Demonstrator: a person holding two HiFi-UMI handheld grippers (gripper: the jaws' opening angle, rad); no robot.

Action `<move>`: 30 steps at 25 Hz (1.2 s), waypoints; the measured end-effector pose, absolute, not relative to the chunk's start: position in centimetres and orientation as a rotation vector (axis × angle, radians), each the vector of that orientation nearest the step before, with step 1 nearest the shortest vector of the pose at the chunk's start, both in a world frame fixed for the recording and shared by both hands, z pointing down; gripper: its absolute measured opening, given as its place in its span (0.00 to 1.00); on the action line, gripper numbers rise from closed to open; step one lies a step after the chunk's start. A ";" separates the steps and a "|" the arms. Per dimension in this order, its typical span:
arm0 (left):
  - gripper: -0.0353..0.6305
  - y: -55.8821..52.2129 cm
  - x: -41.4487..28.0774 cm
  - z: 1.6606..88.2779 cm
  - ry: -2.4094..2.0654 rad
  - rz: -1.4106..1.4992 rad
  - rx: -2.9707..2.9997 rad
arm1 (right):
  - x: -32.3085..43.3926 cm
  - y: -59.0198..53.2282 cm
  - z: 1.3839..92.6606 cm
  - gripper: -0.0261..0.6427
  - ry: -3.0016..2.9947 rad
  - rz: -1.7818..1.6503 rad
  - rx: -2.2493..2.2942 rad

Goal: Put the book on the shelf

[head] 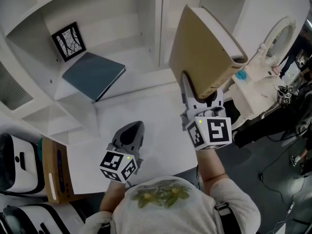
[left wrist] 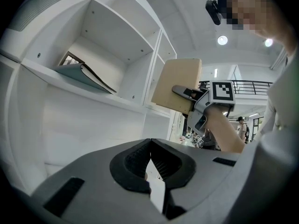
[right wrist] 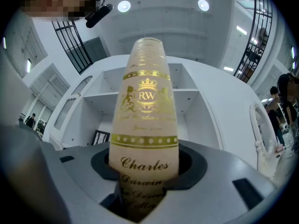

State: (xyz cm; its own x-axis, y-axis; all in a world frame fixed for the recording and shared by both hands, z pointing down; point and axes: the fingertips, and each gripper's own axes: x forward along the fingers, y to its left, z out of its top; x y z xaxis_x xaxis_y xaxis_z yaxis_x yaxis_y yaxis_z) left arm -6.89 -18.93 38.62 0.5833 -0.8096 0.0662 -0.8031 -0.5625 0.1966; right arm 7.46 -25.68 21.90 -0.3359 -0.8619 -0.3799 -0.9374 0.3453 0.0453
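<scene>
— Where is the book now?
— The tan book (head: 204,48) is in the air in front of the white shelf (head: 141,57), tilted and not touching it. The right gripper (head: 197,92) holds its lower end. The jaws are clamped on the two covers, and the spine with gold letters faces that gripper's camera.
— And the left gripper?
— The left gripper (head: 131,130) is lower, well apart from the book. Its jaws meet at the tips, with nothing between them.
— Is something on the shelf?
— Yes. A blue-grey book (head: 92,74) lies flat in the left compartment, and a small framed picture (head: 68,41) stands behind it.
</scene>
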 end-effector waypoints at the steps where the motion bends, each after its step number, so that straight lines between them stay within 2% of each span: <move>1: 0.09 -19.0 -6.9 38.6 -1.344 -0.045 2.609 | 7.4 -25.9 21.9 0.39 2.323 0.372 -1.604; 30: 0.09 -20.8 -6.8 39.1 -1.315 -0.041 2.617 | 6.0 -28.3 22.1 0.39 2.382 0.336 -1.601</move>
